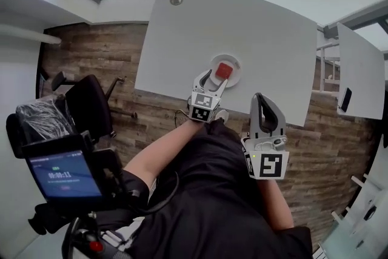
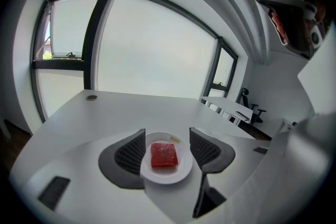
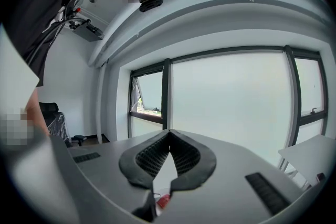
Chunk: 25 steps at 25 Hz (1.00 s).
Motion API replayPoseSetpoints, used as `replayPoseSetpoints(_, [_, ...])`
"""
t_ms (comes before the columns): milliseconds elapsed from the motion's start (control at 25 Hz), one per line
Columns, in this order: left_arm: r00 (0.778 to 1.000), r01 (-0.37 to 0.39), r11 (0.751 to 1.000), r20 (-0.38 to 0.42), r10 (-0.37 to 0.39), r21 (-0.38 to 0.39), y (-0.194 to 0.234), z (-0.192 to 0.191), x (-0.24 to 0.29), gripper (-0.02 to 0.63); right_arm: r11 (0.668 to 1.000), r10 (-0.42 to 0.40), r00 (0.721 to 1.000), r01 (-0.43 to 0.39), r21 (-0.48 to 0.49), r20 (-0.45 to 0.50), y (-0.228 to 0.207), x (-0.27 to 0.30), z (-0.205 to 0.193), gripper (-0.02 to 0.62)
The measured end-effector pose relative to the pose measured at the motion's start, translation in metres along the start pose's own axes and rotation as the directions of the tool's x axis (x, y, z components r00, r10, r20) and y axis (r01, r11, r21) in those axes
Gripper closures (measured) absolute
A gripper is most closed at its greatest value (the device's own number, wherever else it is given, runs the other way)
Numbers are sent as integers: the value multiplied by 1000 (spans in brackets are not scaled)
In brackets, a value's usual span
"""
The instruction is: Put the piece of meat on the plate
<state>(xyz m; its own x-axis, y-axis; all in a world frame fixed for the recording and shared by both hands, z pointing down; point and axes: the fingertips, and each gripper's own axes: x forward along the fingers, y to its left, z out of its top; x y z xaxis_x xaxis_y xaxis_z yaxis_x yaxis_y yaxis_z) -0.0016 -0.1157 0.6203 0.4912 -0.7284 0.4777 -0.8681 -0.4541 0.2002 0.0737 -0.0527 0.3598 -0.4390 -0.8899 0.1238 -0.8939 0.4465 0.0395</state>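
A red square piece of meat [image 1: 224,71] [image 2: 164,155] lies flat on a small white round plate [image 1: 233,62] [image 2: 180,171] near the front edge of the white table [image 1: 242,27]. My left gripper [image 1: 213,79] [image 2: 167,148] is open, its jaws standing either side of the plate without touching the meat. My right gripper [image 1: 264,105] [image 3: 169,135] is held off the table's front edge, to the right of the plate, tilted upward; its jaw tips meet and nothing is between them. A sliver of the red meat [image 3: 163,200] shows low in the right gripper view.
A second white desk [image 1: 361,73] stands at the right. A black office chair [image 1: 85,107] and a device with a lit screen [image 1: 65,176] are at the left on the wood floor. Large windows [image 2: 152,55] lie beyond the table.
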Motion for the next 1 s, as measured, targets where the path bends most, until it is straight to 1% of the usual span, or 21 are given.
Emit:
replayPoseSetpoints(120, [1000, -7, 1000, 12, 7, 9, -5, 5, -17, 344, 1000, -3, 1000, 3, -8, 27, 6, -9, 13, 591])
replayPoseSetpoints(280, [1000, -16, 1000, 14, 16, 7, -8, 5, -21, 344, 1000, -8, 1000, 8, -7, 29, -3, -7, 11, 591])
replayPoseSetpoints(400, [999, -18, 1000, 36, 18, 2, -9, 17, -19, 344, 1000, -19, 999, 20, 0, 34, -12, 0, 9, 591])
replayPoseSetpoints(680, [996, -42, 999, 84, 40, 19, -3, 44, -28, 344, 1000, 0, 999, -1, 21, 42, -12, 15, 4, 591])
replayPoseSetpoints(840, [992, -63, 998, 111, 63, -7, 2, 54, -31, 344, 1000, -2, 999, 0, 30, 46, -20, 25, -1, 591])
replayPoseSetpoints(1000, [984, -70, 997, 160, 75, -34, 0, 74, -43, 344, 999, 5, 999, -7, 32, 47, -24, 30, -2, 591])
